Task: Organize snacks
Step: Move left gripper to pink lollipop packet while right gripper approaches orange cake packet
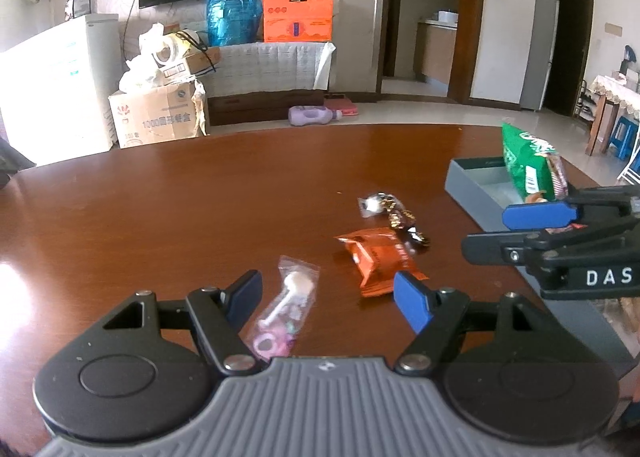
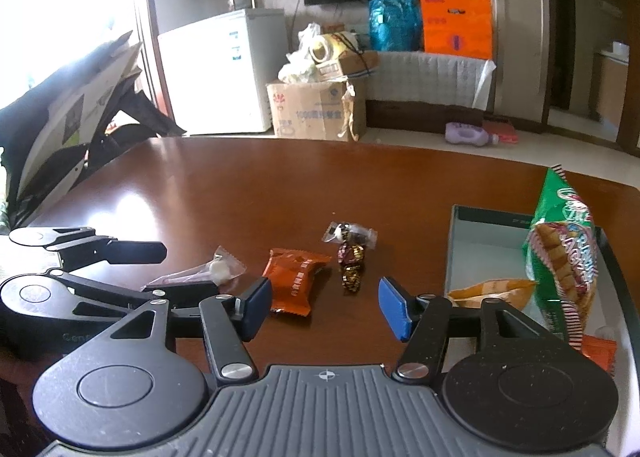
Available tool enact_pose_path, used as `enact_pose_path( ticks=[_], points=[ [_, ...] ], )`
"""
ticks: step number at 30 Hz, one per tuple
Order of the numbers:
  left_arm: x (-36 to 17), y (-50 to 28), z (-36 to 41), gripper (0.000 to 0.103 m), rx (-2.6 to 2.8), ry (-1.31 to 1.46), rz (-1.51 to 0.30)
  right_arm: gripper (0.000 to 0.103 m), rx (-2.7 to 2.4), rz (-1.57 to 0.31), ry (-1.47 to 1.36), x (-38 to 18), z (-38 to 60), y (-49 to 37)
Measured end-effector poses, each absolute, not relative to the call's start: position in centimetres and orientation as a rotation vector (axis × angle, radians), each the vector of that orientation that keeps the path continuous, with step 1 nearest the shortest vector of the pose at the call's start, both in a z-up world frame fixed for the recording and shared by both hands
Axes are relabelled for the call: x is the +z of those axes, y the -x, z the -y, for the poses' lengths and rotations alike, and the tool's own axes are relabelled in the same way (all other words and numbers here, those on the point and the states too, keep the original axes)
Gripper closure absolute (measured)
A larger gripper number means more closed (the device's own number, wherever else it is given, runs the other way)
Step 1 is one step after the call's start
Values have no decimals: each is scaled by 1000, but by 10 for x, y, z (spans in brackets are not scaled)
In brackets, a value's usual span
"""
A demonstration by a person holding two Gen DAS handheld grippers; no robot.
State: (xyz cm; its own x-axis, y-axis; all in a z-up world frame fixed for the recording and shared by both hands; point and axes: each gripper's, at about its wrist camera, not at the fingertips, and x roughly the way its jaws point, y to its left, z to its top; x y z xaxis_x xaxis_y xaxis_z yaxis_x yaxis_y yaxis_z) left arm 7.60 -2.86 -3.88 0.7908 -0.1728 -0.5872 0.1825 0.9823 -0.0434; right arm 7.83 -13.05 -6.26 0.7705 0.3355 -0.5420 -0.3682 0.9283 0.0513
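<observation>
Between the spread fingers of the left hand-held gripper (image 1: 327, 299), which gripped nothing, lay a clear sachet (image 1: 286, 307) holding a small white and pink item, its long axis running almost straight away from the tool and leaning a little to the right at its far end. It sat on the brown worktop (image 1: 160, 217) closer to the left finger than the right, so that tool looked to me the nearer one for it. Just beyond the right finger lay an orange packet (image 1: 378, 261), skewed across the line of reach, and past that a dark, gold-patterned twist of sweets (image 1: 394, 215). The right hand-held gripper (image 2: 325, 307) hovered with its jaws also apart and empty; no earlier view was to hand for it. From its side the orange packet (image 2: 296, 281) lay just ahead and left of centre, the twisted sweets (image 2: 351, 257) ahead near the middle. Off to the right stood the grey box (image 2: 480, 241), already holding a tall green bag (image 2: 560, 257) and a yellow-orange pouch (image 2: 490, 291). I judged anything lifted would have to travel rightward to that box.
</observation>
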Motion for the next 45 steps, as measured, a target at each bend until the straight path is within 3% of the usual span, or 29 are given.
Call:
enact_pose_path(
  ticks=[27,45],
  points=[
    [-69,-110,8,30,-232,-67,-700,38,359,-648,13,-85,87,-108],
    [-82,-123,2,30,-242,-38,-730,43,308,-690,7,-106,71,-131]
  ],
)
